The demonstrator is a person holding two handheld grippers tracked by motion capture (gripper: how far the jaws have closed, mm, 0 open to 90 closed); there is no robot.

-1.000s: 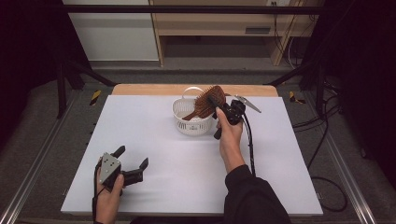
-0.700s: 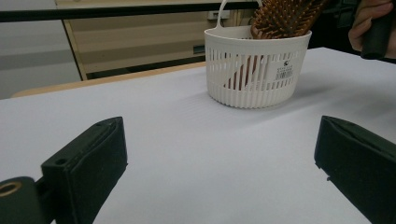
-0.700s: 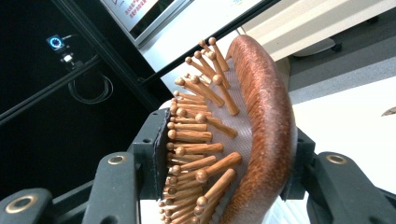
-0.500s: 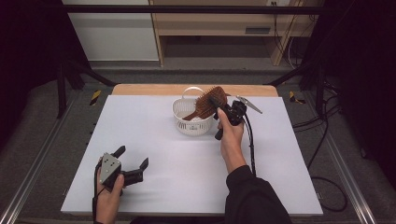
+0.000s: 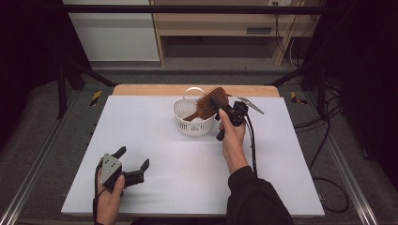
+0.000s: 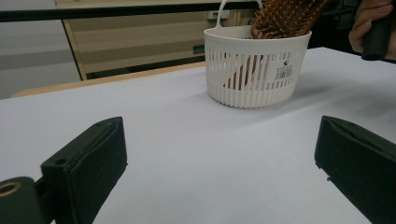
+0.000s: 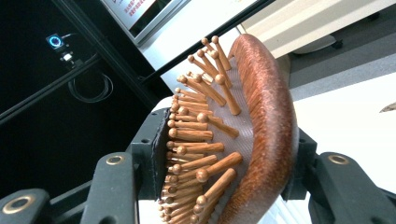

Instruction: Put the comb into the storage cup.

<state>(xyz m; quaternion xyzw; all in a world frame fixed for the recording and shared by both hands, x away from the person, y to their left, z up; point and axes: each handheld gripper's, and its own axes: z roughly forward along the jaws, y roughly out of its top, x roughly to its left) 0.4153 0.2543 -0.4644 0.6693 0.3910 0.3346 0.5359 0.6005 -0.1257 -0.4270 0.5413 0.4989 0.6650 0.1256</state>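
A brown wooden hairbrush [image 5: 211, 101] leans out of a small white slatted basket [image 5: 192, 125] at the far middle of the table, handle down inside it. My right gripper [image 5: 218, 105] is shut on the brush head [image 7: 264, 116], with one pad against the bristle tips and the other behind the wooden back. My left gripper [image 5: 133, 157] rests at the table's near left, open, nothing between its fingers [image 6: 91, 161]. From there the basket [image 6: 254, 74] and brush [image 6: 285, 16] stand farther off.
The white table top [image 5: 187, 173] has a wooden strip [image 5: 141, 90] along its far edge. Cables [image 5: 328, 136] hang off the right side. A pale cabinet [image 5: 211, 28] stands on the floor beyond the table.
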